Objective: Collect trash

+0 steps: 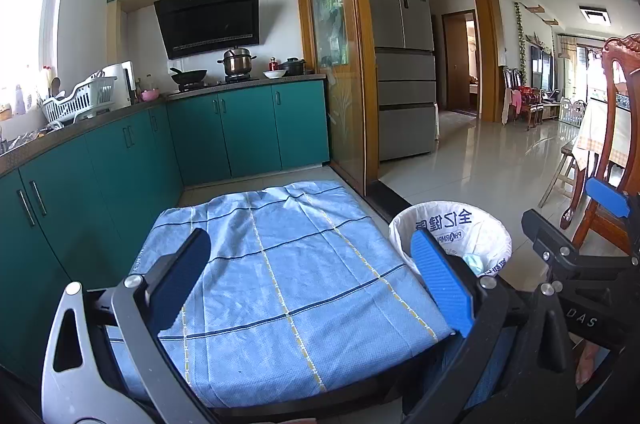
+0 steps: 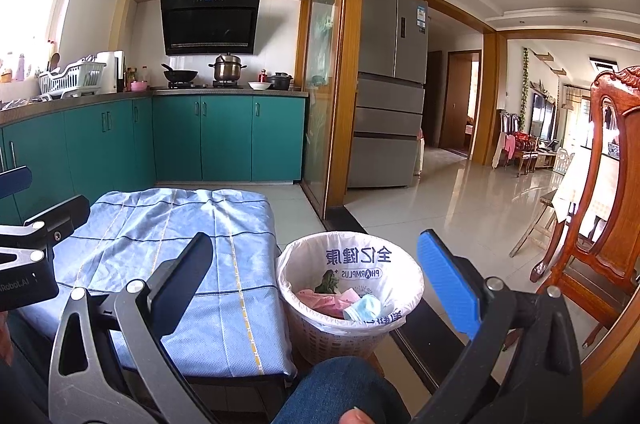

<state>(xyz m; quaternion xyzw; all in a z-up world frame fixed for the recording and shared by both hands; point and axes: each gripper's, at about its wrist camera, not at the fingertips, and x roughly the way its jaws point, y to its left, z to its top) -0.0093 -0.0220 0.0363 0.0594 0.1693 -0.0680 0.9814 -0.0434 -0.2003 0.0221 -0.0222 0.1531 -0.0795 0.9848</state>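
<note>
I see one table under a blue checked cloth [image 1: 288,288] filling the lower centre of the left view, its top bare. One white-lined bin [image 2: 350,328] stands just beside it, lower centre of the right view, holding about four scraps (a blue mask [image 2: 362,307] among them). My left gripper [image 1: 308,280] and right gripper [image 2: 316,288] both gape wide, holding nothing.

Both wrist views look forward, low and close, over a blue-clothed table [image 1: 288,264] toward the kitchen. The right view sits further right, nearer the bin [image 2: 348,304]; both share the table, bin and cabinets [image 1: 240,127].
</note>
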